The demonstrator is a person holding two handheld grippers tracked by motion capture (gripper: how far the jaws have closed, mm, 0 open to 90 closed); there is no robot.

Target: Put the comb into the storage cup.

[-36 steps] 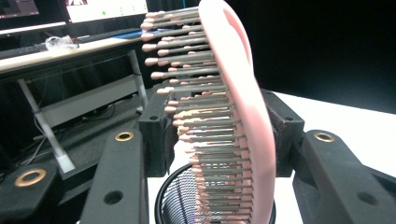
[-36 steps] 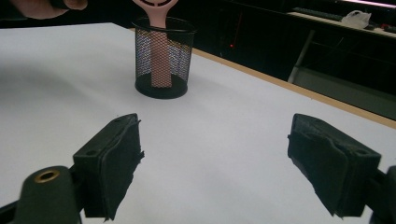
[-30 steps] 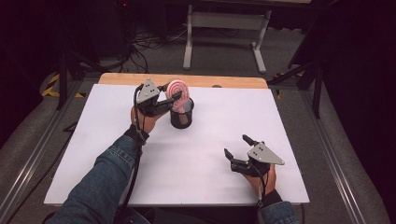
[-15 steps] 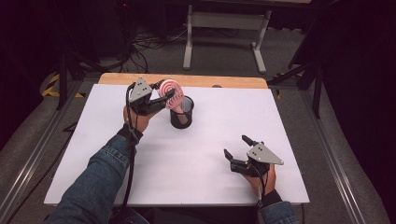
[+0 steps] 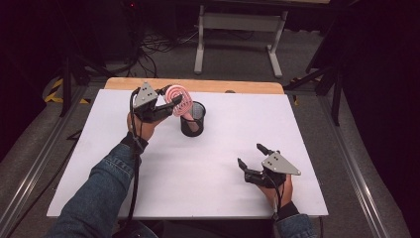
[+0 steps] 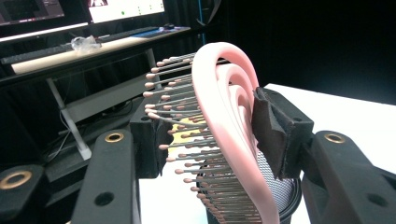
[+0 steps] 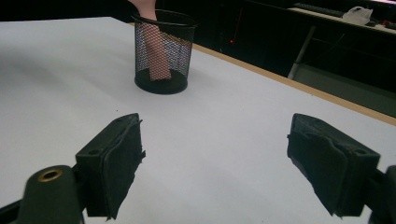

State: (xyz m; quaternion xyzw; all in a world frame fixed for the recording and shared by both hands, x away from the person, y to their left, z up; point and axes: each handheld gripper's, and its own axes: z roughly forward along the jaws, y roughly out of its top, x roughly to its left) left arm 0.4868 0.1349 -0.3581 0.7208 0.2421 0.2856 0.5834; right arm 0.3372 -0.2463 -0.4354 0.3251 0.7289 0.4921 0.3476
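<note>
A pink hairbrush with metal bristles stands handle-down in a black mesh cup at the back middle of the white table. My left gripper is shut on the brush's head from the left, above the cup's rim. In the left gripper view the brush sits clamped between the pads, over the cup. My right gripper rests open near the front right, holding nothing. Its view shows the cup with the pink handle behind the mesh.
A wooden strip runs along the table's far edge. Behind it are a grey stand and cables on the floor. Metal rails flank the table on both sides.
My left gripper has shifted a little to the left and back with the brush head, tilting the brush leftward in the cup. The right gripper has not moved.
</note>
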